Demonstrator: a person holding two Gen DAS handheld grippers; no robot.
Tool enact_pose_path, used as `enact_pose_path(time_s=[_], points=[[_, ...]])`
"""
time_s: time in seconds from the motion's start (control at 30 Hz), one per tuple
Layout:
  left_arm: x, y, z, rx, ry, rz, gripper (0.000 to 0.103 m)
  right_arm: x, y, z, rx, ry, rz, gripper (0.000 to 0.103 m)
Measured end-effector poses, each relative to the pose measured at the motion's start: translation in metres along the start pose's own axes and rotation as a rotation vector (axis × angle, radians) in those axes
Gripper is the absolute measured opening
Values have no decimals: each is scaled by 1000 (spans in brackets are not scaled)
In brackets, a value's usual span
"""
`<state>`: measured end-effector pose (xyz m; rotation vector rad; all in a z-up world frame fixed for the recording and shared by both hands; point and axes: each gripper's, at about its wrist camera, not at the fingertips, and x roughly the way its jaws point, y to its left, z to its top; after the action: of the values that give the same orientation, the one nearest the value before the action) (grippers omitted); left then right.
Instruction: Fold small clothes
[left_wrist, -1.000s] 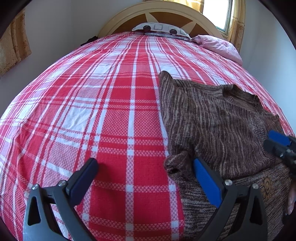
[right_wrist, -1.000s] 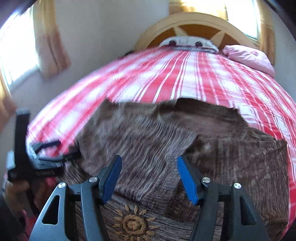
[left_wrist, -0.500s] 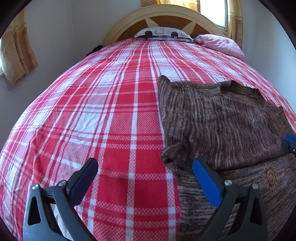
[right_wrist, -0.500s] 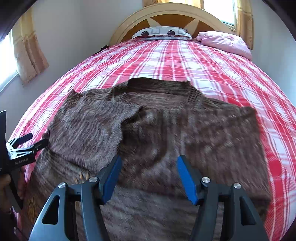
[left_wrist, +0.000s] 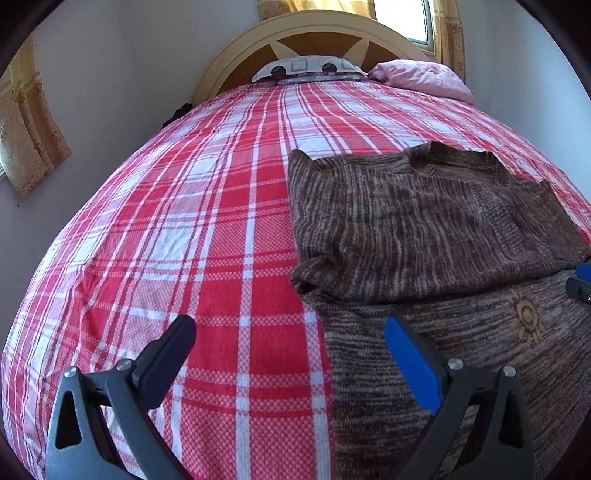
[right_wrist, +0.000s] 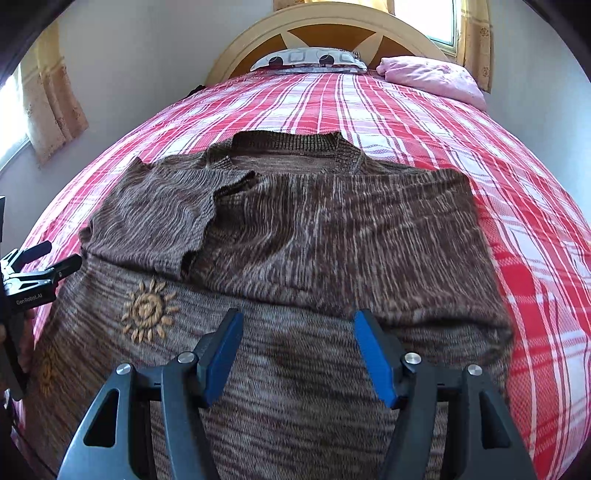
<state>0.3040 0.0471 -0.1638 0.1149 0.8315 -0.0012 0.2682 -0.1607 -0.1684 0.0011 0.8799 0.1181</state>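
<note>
A brown striped knit sweater (right_wrist: 325, 229) with golden sun motifs lies flat on the red plaid bed, both sleeves folded in across its chest; its neck points toward the headboard. My right gripper (right_wrist: 297, 347) hovers open over the sweater's lower middle, nothing between its blue pads. My left gripper (left_wrist: 290, 354) hangs open above the sweater's (left_wrist: 424, 229) left edge, one finger over the bedspread, the other over the knit. The left gripper (right_wrist: 48, 258) also shows at the left edge of the right wrist view, and a bit of the right gripper (left_wrist: 581, 280) at the right edge of the left wrist view.
The red and white plaid bedspread (left_wrist: 177, 229) covers the whole bed. A patterned pillow (right_wrist: 310, 59) and a pink pillow (right_wrist: 432, 77) lie by the arched wooden headboard (right_wrist: 332, 33). Curtained windows flank the bed; walls stand close on both sides.
Both grippers have drawn back toward the foot of the bed, the right one also shifting right over the sweater's middle. The sweater now shows whole, sleeves lying folded in.
</note>
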Motion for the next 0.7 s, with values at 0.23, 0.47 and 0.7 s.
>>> enact_pose_path(time_s=[0.23,0.47,0.7], points=[[-27,-7,-16,17,-25,-30,103,-26,-3,-18,2,-27,16,64],[-51,-17,-38,36,-32,-50,103,-49,-2,-44,-8,-41,31,64],[-79,-15,-59,11,-53,-88,103,-74,0,-78,-27,-51,31,64]])
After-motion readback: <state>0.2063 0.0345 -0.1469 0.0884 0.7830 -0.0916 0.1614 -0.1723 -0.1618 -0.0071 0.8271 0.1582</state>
